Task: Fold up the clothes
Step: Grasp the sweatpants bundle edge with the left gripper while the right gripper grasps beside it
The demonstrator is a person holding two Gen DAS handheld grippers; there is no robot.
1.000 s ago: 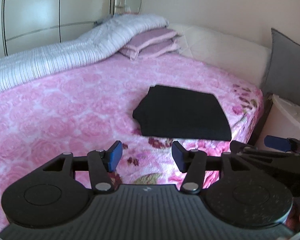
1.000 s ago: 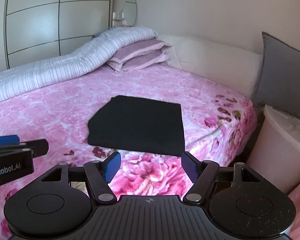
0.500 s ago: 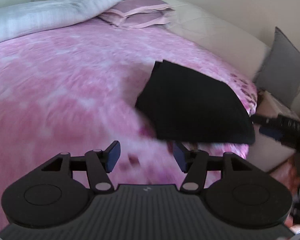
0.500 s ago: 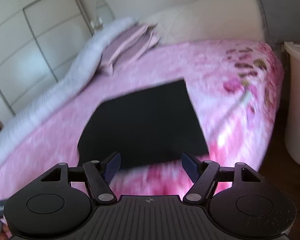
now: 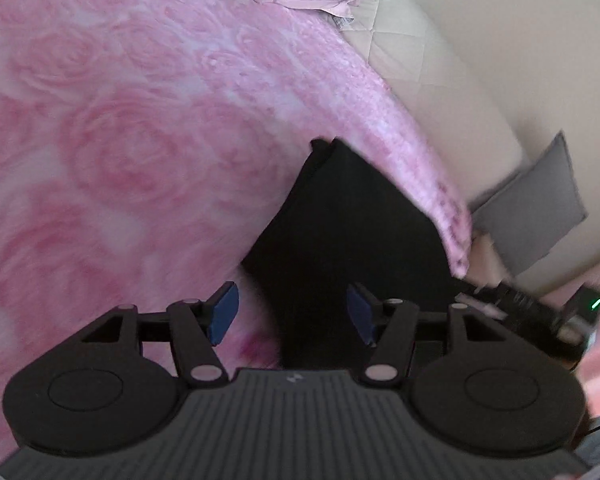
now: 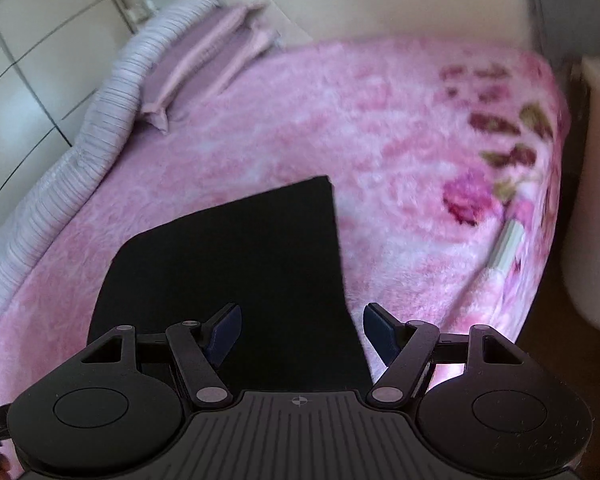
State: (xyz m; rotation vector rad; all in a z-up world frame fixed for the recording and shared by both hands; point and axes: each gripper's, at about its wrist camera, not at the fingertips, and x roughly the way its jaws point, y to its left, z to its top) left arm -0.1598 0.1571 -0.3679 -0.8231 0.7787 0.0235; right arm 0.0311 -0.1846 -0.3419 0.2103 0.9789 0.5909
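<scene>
Two tongs are in view, one per hand, and both stand released with nothing between their blue pads. The left tongs (image 5: pixel 292 312) hang over the near left edge of one folded black garment (image 5: pixel 352 232): the left pad (image 5: pixel 224 312) sits over the pink blanket (image 5: pixel 112 140), the right pad (image 5: pixel 360 316) over the black cloth, so the garment's edge runs through the gap. Whether the pads touch the fabric cannot be told. Just to the right of these tongs, the other tool's dark body shows, with a small green light (image 5: pixel 598 303) on it.

The right tongs (image 6: pixel 300 338) hang over the near right part of the same garment (image 6: pixel 236 272). Here the left pad (image 6: pixel 224 336) lies over the black cloth and the right pad (image 6: pixel 380 338) over the blanket (image 6: pixel 380 128), the garment's right edge passing between them. The garment lies flat as one neat rectangle, its far corner pointing away from the tongs.

Beyond the garment spreads the single pink rose-patterned blanket, with darker printed flowers (image 6: pixel 468 200) to the right of the right tongs near the bed's edge. Farther off, two mauve pillows (image 6: pixel 204 64) lie stacked, and beside them, to the left, one striped pale quilt (image 6: pixel 108 96) is rolled along the bed. One grey cushion (image 5: pixel 536 208) leans against the wall far to the right of the left tongs. White cupboard doors (image 6: pixel 32 48) stand at the far left.
</scene>
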